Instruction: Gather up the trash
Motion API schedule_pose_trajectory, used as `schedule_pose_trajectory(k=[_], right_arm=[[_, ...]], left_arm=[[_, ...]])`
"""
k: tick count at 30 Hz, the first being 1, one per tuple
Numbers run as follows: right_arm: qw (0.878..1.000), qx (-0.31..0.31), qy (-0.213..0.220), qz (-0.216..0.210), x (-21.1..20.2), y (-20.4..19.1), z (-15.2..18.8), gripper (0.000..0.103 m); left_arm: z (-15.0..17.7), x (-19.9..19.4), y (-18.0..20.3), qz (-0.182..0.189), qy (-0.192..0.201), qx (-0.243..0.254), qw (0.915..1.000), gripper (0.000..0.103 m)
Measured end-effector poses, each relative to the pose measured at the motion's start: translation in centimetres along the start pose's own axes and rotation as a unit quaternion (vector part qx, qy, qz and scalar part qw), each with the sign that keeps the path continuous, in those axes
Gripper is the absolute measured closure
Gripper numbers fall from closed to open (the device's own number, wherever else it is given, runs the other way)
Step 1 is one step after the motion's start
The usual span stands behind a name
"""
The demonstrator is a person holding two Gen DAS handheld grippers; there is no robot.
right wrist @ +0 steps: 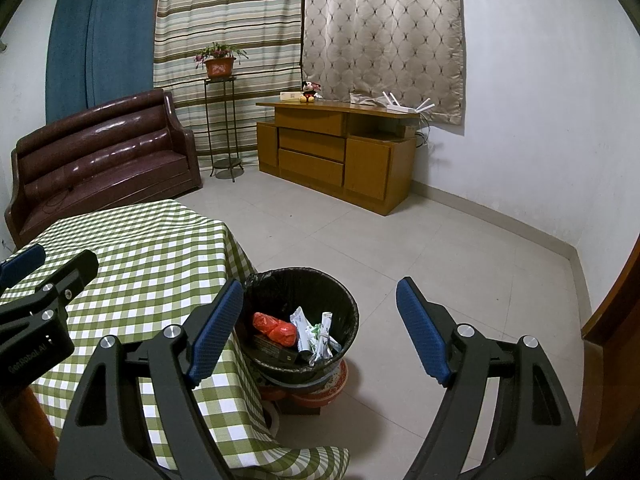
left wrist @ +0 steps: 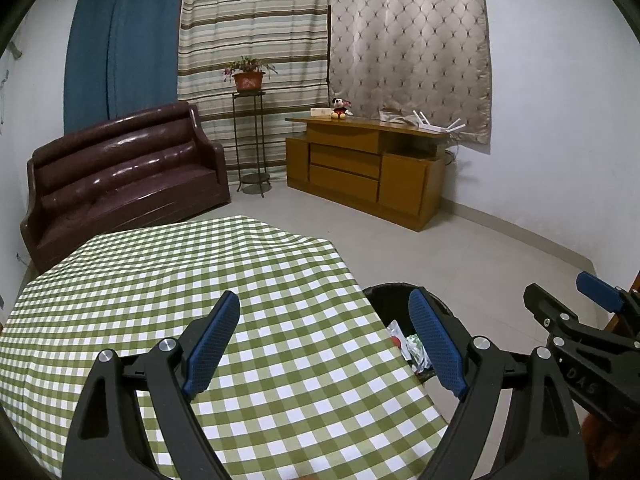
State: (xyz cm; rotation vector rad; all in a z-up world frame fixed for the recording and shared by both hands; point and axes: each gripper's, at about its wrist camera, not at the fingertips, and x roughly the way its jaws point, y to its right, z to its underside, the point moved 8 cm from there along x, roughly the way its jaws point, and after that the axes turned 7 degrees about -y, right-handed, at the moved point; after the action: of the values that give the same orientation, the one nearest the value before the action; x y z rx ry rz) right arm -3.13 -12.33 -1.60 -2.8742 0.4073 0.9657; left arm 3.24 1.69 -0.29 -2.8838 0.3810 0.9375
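From the left: my left gripper (left wrist: 324, 344) hangs over the worktop (left wrist: 160, 300), jaws wide apart with nothing between them. The checked cloth shows no trash anywhere I can see, so I judge the collecting done or nearly so. Just right of the worktop stands the bin (right wrist: 344, 300), lined in black, and the trash (right wrist: 296, 332) lies inside: an orange wad, white wrappers, something dark underneath. My right gripper (right wrist: 320, 328) hovers above the bin, jaws also spread and empty.
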Motion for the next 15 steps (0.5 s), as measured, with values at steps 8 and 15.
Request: schedule_pose_trajectory(k=[8, 15], right_arm=[[1.0, 0.0, 0.0, 0.0, -0.07, 0.02, -0.01, 0.026], [1.0, 0.0, 0.0, 0.0, -0.1, 0.0, -0.04, 0.026]], left_arm=[[-0.03, -0.02, 0.45, -0.001, 0.003, 0.012, 0.9999, 0.019], [-0.14, -0.12, 0.41, 0.005, 0.009, 0.009, 0.9999, 0.018]])
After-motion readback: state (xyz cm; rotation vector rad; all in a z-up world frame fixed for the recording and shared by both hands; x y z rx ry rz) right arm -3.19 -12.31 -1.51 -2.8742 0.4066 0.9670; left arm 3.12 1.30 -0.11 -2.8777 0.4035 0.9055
